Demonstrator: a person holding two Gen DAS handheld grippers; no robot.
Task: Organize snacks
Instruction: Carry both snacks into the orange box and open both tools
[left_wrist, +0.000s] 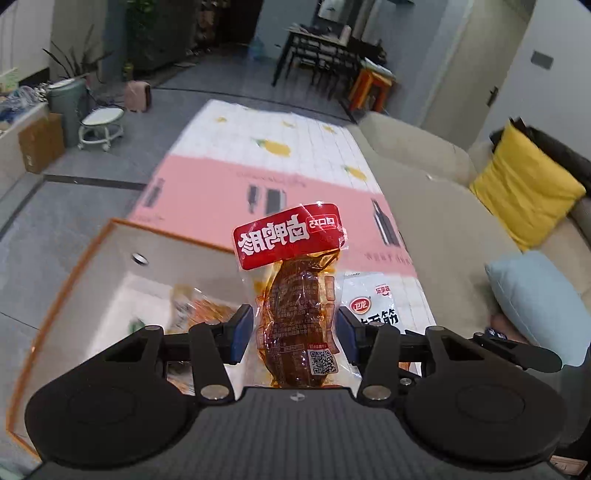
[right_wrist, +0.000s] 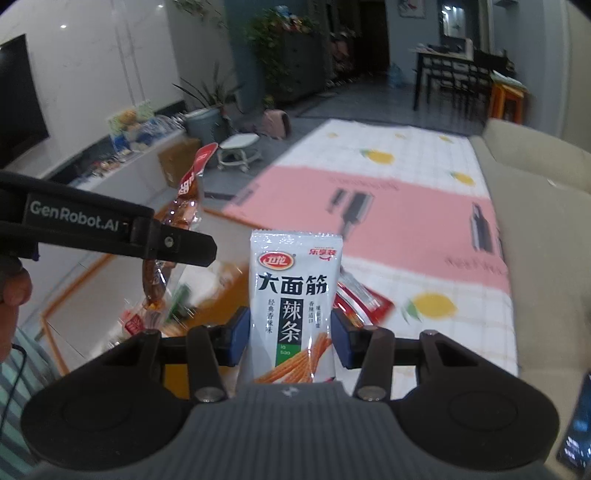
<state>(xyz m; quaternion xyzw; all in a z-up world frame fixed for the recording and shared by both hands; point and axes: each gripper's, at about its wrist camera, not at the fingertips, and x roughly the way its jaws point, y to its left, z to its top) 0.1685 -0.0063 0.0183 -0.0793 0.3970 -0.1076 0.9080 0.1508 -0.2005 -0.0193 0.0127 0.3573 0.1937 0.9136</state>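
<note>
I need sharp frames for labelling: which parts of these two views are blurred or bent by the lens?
Left wrist view: the red-topped packet in the left gripper is sharp, the box contents smear, and the room edges bow. Right wrist view: the white packet in the right gripper reads clearly, the snacks left of it blur.

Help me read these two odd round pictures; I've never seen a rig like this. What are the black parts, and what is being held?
A person holds a handheld gripper in each hand; each carries a camera looking along its fingers. In the left camera's picture the left gripper clamps a red-labelled braised meat pack. In the right camera's picture the right gripper clamps a white spicy gluten strip pack. Below is an orange-edged box already holding snacks, beside a table under a pink-and-white lemon-print cloth.
</note>
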